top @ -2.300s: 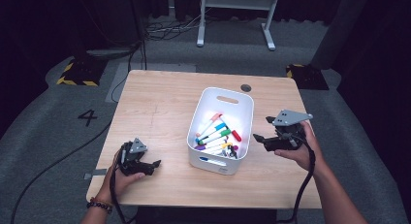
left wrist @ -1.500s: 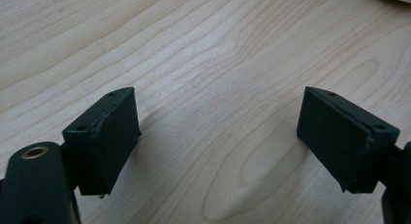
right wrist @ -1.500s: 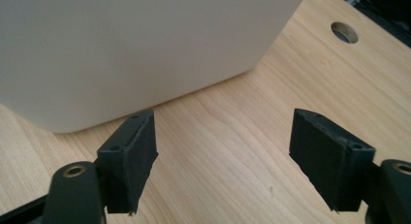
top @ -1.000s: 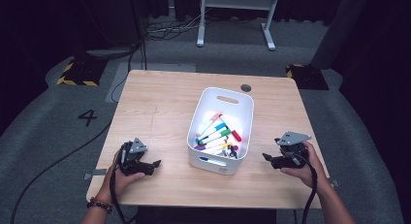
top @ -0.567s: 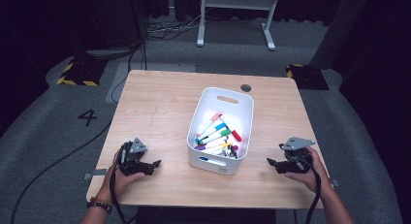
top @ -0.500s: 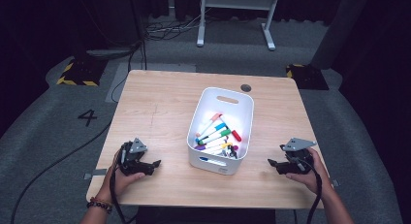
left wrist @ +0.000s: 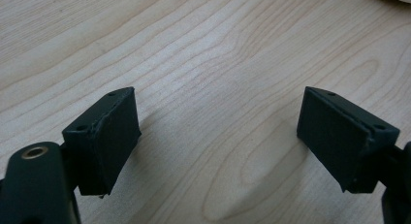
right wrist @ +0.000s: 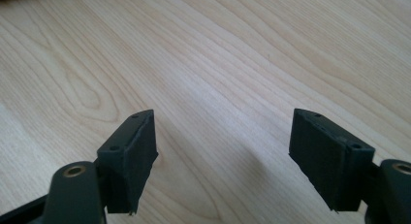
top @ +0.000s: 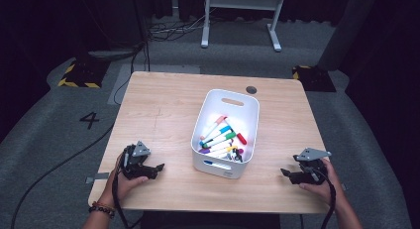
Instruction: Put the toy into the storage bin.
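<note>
A white bin (top: 204,121) stands near the middle of the wooden table (top: 163,105), holding several coloured markers (top: 221,138). My left gripper (top: 157,168) rests on the table near the front left corner, to the left of the bin. In the left gripper view the left gripper (left wrist: 218,136) is open over bare wood, with nothing between its jaws. My right gripper (top: 284,173) lies low at the front right, to the right of the bin. In the right gripper view the right gripper (right wrist: 223,156) is open too, with only wood between its jaws.
A small dark round grommet (top: 251,89) sits in the table's back edge behind the bin. Beyond the table stand a white frame's legs (top: 237,21), on grey floor with black cables (top: 163,33). Yellow-black floor pads (top: 79,73) lie at both far corners.
My right gripper has come down from beside the bin's right rim and drawn back to the table's front right. The left gripper has stayed in place.
</note>
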`<state>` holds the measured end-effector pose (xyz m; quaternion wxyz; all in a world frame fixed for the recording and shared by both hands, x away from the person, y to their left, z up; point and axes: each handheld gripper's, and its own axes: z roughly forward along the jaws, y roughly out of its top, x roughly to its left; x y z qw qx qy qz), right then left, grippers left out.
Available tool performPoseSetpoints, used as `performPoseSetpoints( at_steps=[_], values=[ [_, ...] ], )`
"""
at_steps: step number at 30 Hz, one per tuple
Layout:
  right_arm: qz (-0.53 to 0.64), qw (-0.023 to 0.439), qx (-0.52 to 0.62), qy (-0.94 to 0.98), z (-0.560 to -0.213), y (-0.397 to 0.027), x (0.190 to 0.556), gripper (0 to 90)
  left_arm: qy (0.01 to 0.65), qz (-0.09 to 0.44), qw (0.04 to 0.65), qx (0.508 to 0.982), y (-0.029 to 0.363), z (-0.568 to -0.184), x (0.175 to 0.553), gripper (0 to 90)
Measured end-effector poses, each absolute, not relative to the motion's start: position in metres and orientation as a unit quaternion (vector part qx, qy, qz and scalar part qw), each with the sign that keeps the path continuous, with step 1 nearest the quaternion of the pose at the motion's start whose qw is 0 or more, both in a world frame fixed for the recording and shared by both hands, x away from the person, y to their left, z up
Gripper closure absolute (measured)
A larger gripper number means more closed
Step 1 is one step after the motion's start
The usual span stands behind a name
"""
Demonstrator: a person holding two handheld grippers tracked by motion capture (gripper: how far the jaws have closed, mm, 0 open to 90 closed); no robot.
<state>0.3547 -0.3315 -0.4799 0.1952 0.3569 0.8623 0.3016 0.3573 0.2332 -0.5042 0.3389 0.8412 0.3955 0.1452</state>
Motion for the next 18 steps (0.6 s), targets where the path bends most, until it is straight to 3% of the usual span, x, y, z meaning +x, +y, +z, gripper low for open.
performPoseSetpoints(
  at_steps=[18],
  values=[
    [0.353, 0.175, 0.398, 0.828, -0.501, -0.369, 0.341, 21.8, 0.396, 0.146, 0.336, 0.842, 0.233, -0.504, 0.358, 15.1]
  ],
)
